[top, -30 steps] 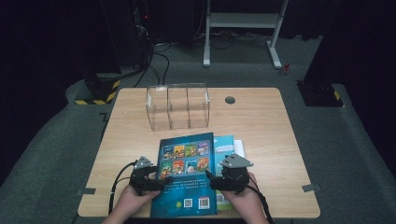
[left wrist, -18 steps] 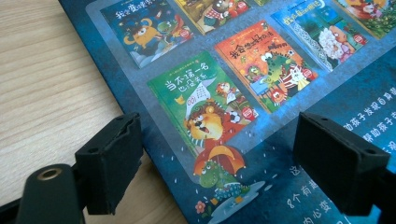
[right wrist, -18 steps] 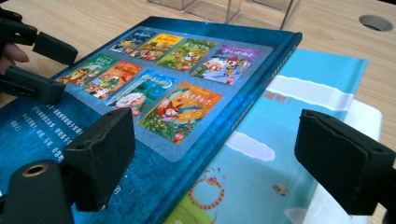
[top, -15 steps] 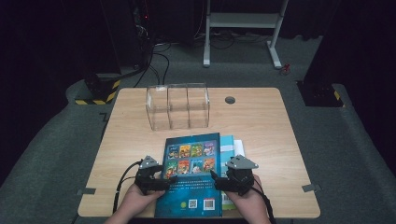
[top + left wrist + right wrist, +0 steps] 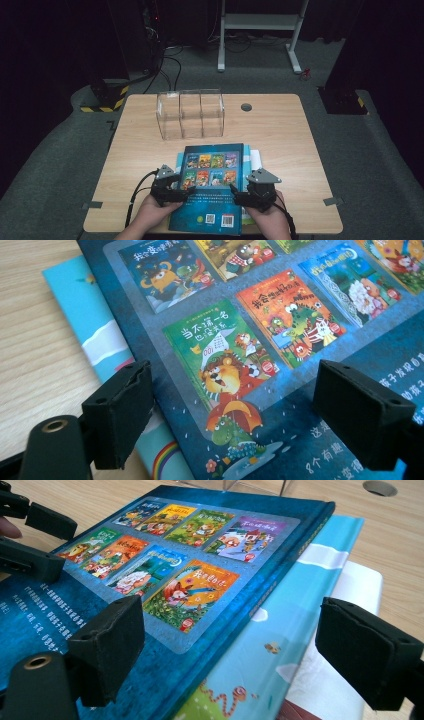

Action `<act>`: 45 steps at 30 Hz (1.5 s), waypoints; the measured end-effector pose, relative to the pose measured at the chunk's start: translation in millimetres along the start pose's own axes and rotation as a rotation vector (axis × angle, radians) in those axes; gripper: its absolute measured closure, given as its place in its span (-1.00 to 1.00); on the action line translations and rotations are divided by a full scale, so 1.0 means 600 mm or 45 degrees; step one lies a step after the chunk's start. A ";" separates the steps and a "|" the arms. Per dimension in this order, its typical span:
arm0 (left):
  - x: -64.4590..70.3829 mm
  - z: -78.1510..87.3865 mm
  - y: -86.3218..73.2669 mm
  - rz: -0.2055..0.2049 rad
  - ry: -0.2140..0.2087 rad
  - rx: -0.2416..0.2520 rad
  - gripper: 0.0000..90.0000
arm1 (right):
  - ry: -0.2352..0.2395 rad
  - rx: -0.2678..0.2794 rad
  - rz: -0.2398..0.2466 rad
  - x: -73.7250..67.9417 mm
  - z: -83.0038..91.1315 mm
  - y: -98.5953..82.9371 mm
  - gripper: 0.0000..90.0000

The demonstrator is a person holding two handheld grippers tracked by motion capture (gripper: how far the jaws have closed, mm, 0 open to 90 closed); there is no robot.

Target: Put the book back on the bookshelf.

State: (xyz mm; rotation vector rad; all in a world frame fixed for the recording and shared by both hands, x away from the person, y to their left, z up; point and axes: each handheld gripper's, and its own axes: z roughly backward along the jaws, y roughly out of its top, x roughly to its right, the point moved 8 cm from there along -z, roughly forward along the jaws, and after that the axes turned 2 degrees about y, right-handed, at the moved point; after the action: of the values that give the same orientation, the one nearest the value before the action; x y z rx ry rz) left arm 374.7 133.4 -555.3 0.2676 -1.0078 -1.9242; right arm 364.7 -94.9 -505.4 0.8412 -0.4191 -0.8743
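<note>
Judging from how things lie now, the work is at its beginning: the dark blue book [image 5: 212, 187] rests on top of a small stack at the lower middle of the high view, and the clear organiser [image 5: 191, 114] with its upright compartments stands apart from it in the upper middle of the table [image 5: 280, 135], with nothing visible inside. I think the book is meant to go into one of those compartments, so lifting, turning upright and inserting are all left to do.

Starting at the left, the left gripper [image 5: 170, 186] sits at the left edge of the book. Its own view shows the jaws spread wide, one over the light blue book [image 5: 107, 347] beneath and the other over the dark cover [image 5: 280, 355]; they pinch nothing.

At the right, the right gripper [image 5: 256, 192] is at the right edge of the book. Its own view shows the jaws also spread, one above the dark cover [image 5: 165, 575] and the other above a white book [image 5: 357, 587] at the bottom of the stack.

The high view gives the whole layout and the distance to the organiser, but the jaws are too small there to judge. The gripper views show the open jaws and the layers of the stack; the right one reveals three layers, blue over light blue [image 5: 280, 625] over white.
</note>
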 end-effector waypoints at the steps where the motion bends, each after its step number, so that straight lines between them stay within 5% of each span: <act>1: 0.001 -0.002 0.003 -0.011 0.001 0.001 -0.62 | 0.000 0.002 0.005 0.002 0.000 -0.001 -0.73; 10: 0.018 -0.014 0.016 -0.042 -0.024 0.023 -0.62 | -0.028 -0.012 -0.030 0.016 0.003 -0.011 -0.73; 18: 0.027 -0.019 0.018 -0.006 -0.023 0.060 -0.62 | -0.027 -0.005 -0.055 0.030 0.004 -0.014 -0.73; 26: 0.022 -0.016 0.010 0.037 -0.081 0.054 -0.59 | 0.029 -0.032 -0.094 0.018 -0.001 -0.022 -0.75; 33: 0.027 0.000 -0.002 0.007 -0.111 -0.031 -0.53 | 0.055 -0.046 -0.111 0.012 0.000 -0.027 -0.76; 45: 0.037 -0.004 0.000 -0.003 -0.119 -0.005 -0.54 | 0.109 -0.106 -0.160 0.001 -0.001 -0.032 -0.72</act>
State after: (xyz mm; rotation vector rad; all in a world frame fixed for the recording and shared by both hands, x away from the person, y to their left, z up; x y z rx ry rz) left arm 363.5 114.2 -552.0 0.1779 -1.0649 -1.9555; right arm 355.9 -102.1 -521.1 0.8313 -0.2555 -0.9615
